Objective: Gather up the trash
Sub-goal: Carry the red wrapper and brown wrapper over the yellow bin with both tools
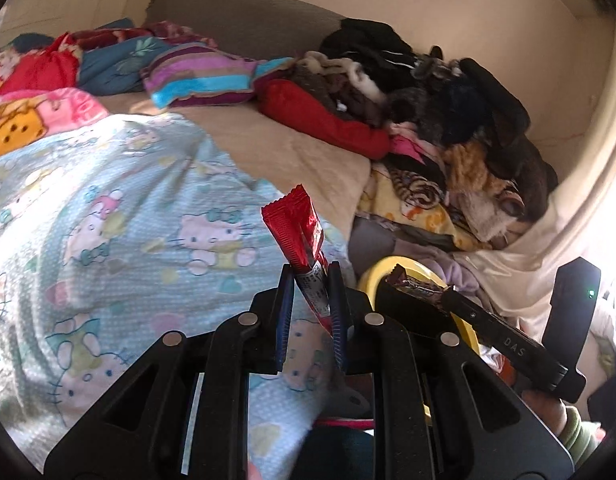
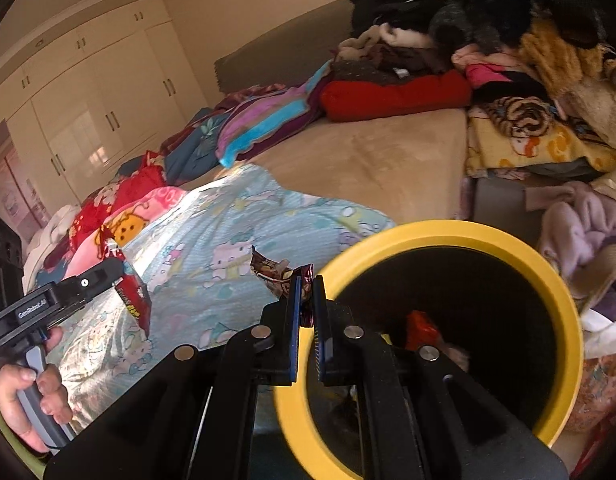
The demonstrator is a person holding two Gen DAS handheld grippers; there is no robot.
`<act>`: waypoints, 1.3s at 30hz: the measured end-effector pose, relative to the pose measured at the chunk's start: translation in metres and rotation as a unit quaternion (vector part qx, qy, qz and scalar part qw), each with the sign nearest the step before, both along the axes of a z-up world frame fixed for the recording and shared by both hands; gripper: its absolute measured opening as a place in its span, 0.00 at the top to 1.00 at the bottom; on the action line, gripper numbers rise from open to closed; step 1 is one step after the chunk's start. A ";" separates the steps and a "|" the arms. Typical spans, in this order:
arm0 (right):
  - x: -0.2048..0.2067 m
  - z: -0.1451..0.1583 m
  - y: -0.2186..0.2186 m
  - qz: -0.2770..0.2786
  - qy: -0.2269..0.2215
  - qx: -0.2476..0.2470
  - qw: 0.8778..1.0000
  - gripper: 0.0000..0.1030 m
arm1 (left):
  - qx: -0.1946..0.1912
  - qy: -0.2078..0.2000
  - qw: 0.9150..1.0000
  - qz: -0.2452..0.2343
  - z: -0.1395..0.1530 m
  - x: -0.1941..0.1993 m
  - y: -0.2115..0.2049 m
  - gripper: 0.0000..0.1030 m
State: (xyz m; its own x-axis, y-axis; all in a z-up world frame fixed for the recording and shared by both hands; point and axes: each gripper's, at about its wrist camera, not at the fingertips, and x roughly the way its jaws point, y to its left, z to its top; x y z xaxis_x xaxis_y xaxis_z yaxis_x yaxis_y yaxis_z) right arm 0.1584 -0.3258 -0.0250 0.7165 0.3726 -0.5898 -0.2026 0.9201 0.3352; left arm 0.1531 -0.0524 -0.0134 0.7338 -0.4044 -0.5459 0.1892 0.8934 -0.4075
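Two wrappers held: my left claw (image 1: 311,276) pinches the red wrapper (image 1: 296,228), my right claw (image 2: 307,286) the brown wrapper (image 2: 278,274). Bin (image 2: 564,292) at 3 o'clock. Step: carry. Next, judged: position over the rim, then release

Take the bin (image 2: 564,292) as landmark: it stands at the foot of the bed (image 2: 372,164), its open mouth just right of the right gripper (image 2: 307,292). A wrapper (image 2: 276,274) sits pinched between that gripper's fingers, beside the bin's rim, above the cartoon quilt (image 2: 212,248). Trash (image 2: 422,326) lies inside the bin. Left of the bin, the left gripper (image 1: 310,280) holds another wrapper (image 1: 296,224) upright over the quilt. Behind the bin, a heap of clothes (image 2: 508,52) is piled on the bed; wardrobes (image 2: 108,92) stand far left.
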 end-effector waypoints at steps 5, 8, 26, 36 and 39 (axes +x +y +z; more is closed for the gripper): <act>-0.009 0.003 -0.021 -0.020 -0.002 0.006 1.000 0.94 | 0.011 -0.007 1.000 -0.022 0.006 -0.008 -0.021 0.89; -0.014 0.007 -0.033 -0.033 -0.007 0.011 0.999 0.94 | 0.019 -0.012 0.999 -0.037 0.008 -0.012 -0.034 0.89; -0.034 0.009 -0.114 -0.134 -0.002 0.018 0.991 0.94 | 0.059 -0.027 0.992 -0.113 0.012 -0.030 -0.119 0.89; -0.037 0.000 -0.135 -0.163 0.005 0.011 0.987 0.94 | 0.083 -0.025 0.986 -0.144 0.001 -0.030 -0.151 0.89; -0.036 -0.005 -0.137 -0.166 0.010 0.005 0.986 0.94 | 0.090 -0.020 0.984 -0.154 -0.006 -0.027 -0.161 0.89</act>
State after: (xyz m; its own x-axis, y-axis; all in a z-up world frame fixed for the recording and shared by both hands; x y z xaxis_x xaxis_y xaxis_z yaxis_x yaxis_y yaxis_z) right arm 0.1223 -0.4627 -0.0299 0.7878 0.1255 -0.6030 0.1161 0.9312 0.3455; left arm 0.1263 -0.2131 -0.0195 0.6143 -0.5097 -0.6023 0.4746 0.8485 -0.2339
